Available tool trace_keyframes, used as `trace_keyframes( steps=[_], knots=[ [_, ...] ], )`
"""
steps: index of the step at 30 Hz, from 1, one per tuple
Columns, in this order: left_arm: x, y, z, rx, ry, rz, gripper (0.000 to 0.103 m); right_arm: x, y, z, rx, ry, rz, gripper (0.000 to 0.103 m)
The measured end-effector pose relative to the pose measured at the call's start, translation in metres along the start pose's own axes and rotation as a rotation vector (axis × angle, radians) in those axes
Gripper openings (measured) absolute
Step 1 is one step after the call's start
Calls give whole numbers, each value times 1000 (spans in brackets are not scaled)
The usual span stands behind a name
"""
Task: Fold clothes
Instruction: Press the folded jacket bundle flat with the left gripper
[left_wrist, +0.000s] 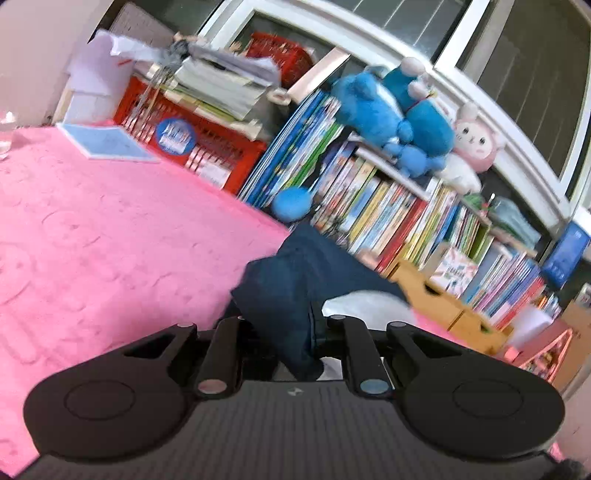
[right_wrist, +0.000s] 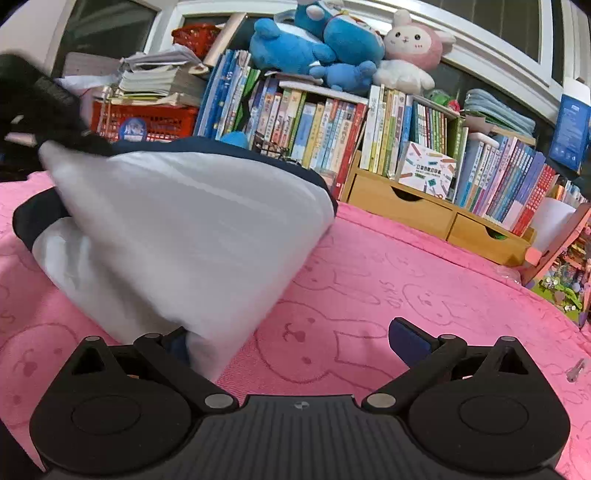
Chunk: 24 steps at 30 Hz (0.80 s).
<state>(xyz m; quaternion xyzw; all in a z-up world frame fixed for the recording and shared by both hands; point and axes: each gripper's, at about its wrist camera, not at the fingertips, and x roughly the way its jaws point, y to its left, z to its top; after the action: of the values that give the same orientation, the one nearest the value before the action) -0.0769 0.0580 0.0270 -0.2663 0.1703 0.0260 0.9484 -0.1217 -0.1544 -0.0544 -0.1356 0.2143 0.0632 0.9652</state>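
Two grippers in frame, one garment (right_wrist: 192, 221), white with navy trim, on the pink blanket (right_wrist: 406, 280).

Left gripper (left_wrist: 291, 332): jaws narrow, clamped on a navy fold of the garment (left_wrist: 295, 280). Cloth bunches up between the fingers and spills forward; a white patch shows just right of the jaws. Gripper is lifted and tilted, blanket (left_wrist: 110, 229) below on the left side. Frame is motion-blurred.

Right gripper (right_wrist: 291, 343): jaws wide. The garment's white lower corner drapes over the left finger; whether it touches, can't tell. Blue pad of the right finger (right_wrist: 410, 341) is bare, well apart from the cloth, over the blanket.

From the right wrist view the garment rises as a slanted white sheet, high end at upper left where the left gripper (right_wrist: 48, 110) holds it, navy edge along the top, and a navy part lying on the blanket at left.

Bookshelf (right_wrist: 332, 122) with plush toys (right_wrist: 332, 40) behind.
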Motion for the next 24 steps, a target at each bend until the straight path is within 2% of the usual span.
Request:
trace_keyframes(
  steps=[6, 13, 17, 21, 24],
  knots=[
    [-6, 9, -16, 101, 12, 56, 19, 1, -12, -3, 83, 19, 15, 103],
    [-9, 11, -24, 221, 11, 135, 22, 3, -15, -3, 82, 36, 28, 103],
    [-10, 13, -29, 287, 12, 184, 37, 3, -14, -3, 68, 34, 30, 103],
    [-11, 14, -33, 343, 14, 224, 41, -1, -10, -4, -44, 3, 20, 103],
    [-11, 12, -36, 356, 15, 223, 42, -7, 4, -7, -259, -67, -33, 103]
  ],
)
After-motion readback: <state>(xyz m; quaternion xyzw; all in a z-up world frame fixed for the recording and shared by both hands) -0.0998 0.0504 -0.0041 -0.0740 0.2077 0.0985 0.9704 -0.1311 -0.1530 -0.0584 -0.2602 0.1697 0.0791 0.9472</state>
